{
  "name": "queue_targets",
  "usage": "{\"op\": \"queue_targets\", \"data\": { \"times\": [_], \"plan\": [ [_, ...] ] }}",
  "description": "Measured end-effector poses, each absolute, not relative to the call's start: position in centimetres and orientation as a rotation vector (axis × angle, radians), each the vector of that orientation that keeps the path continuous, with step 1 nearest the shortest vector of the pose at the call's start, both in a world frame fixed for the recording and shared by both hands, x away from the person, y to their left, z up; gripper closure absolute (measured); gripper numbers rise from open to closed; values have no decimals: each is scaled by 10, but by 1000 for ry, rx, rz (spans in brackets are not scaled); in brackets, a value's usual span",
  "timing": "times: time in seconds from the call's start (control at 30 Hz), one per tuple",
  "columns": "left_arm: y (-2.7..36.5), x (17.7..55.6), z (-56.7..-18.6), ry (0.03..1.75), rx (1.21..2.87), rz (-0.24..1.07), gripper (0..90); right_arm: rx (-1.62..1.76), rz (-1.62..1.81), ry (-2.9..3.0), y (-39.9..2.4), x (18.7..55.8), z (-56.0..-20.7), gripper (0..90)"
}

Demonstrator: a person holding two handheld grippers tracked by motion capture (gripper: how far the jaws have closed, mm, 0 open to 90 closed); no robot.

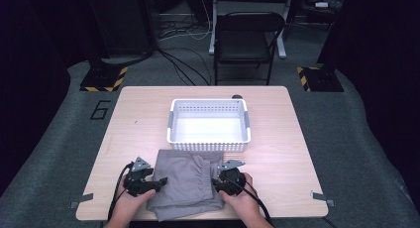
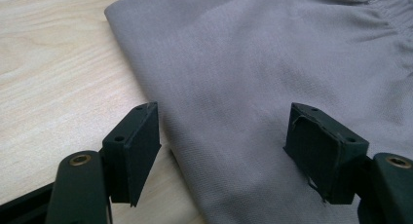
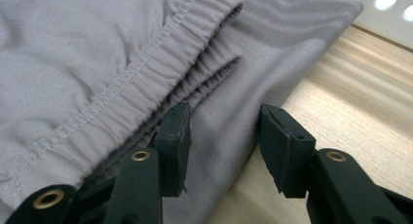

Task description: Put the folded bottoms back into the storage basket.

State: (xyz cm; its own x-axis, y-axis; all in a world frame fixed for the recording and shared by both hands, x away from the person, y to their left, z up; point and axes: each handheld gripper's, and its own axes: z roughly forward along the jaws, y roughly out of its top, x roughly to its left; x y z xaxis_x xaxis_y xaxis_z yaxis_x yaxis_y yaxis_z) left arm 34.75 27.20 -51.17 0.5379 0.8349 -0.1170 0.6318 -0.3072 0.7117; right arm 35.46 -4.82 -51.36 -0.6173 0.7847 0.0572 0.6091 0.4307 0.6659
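Grey folded garment (image 1: 187, 183) — high view: lies on the wooden table (image 1: 138, 119) at the near edge, between the two hands. Left gripper (image 1: 161, 181) sits at the garment's left edge, jaws pointing right toward the cloth; right gripper (image 1: 216, 183) sits at its right edge, near the elastic waistband. A white perforated basket (image 1: 173, 120) stands just beyond the garment, its near wall close to or touching the cloth's far edge; which, cannot be told. A black folding chair (image 1: 247, 37) stands past the far side of the table, with cables on the floor to its left.

Left gripper view: left gripper (image 2: 221, 146) is spread wide, nothing between the jaws. One jaw stands over bare table at the cloth's edge, the other over the garment (image 2: 253, 63), so the edge runs through the gap.

Right gripper view: right gripper (image 3: 221, 134) is parted moderately — gripping nothing. One jaw sits against the gathered waistband (image 3: 131, 83), the other over the wood just beside the cloth; a flat lower layer of the garment (image 3: 272, 34) lies in the gap. Basket (image 3: 389, 19) wall shows at the top corner.
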Motion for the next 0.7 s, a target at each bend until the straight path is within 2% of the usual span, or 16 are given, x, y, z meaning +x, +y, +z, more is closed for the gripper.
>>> {"op": "queue_targets", "data": {
  "times": [0.1, 0.27, 0.53, 0.7],
  "plan": [
    [270, 347, -512, 1184, 2058, 347, 270, 1206, 969, 2432, -48, 354, -513, 592],
    [267, 345, -514, 1197, 2076, 355, 259, 1194, 968, 2432, -49, 354, -514, 584],
    [267, 343, -518, 1270, 2032, 356, 248, 1255, 965, 2442, -50, 350, -511, 458],
    [265, 344, -518, 1267, 2048, 369, 236, 1245, 943, 2425, -47, 346, -513, 433]
  ]
}}
